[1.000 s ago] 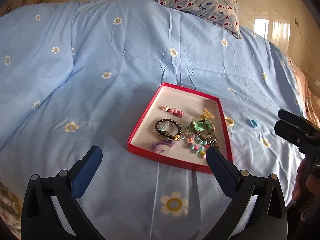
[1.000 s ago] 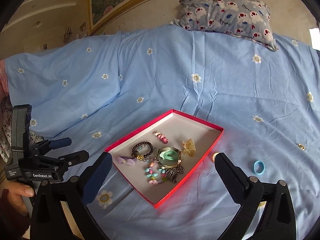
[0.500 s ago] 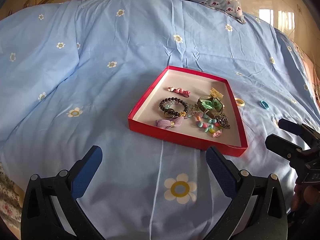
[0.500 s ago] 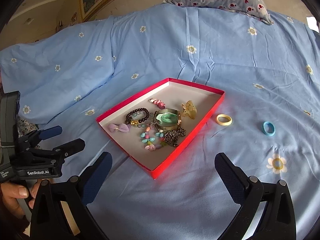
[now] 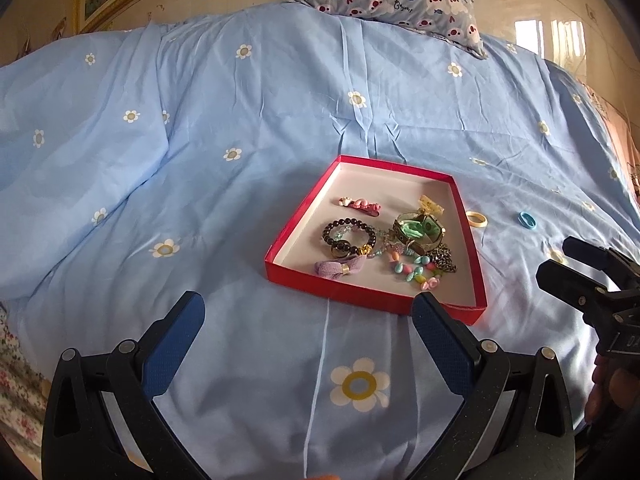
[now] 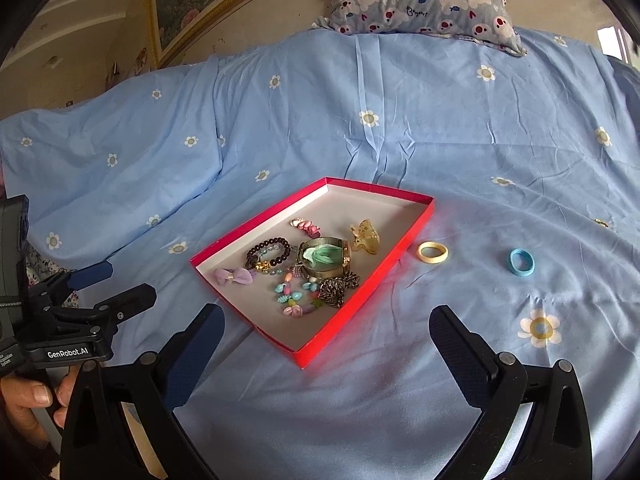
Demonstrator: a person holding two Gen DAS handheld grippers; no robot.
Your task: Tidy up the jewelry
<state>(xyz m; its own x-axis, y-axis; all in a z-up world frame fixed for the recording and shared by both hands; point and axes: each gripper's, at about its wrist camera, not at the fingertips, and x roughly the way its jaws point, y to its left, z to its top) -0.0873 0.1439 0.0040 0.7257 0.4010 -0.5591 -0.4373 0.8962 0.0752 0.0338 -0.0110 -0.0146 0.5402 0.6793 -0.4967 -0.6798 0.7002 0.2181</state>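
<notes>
Left gripper (image 5: 308,320) tilted up; red tray (image 5: 374,298) lower, nearer.

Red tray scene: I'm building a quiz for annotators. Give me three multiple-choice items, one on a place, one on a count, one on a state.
1. Where is the yellow ring?
A in the red tray
B on the bedspread beside the tray
C on the pillow

2. How many loose rings lie outside the tray?
A one
B two
C four

3. The right hand-held gripper is
A open, empty
B shut on a bracelet
C shut on the tray

Answers: B, it lies just past the tray's wall; B, yellow ring and blue ring; A, fingers spread with nothing between.
</notes>
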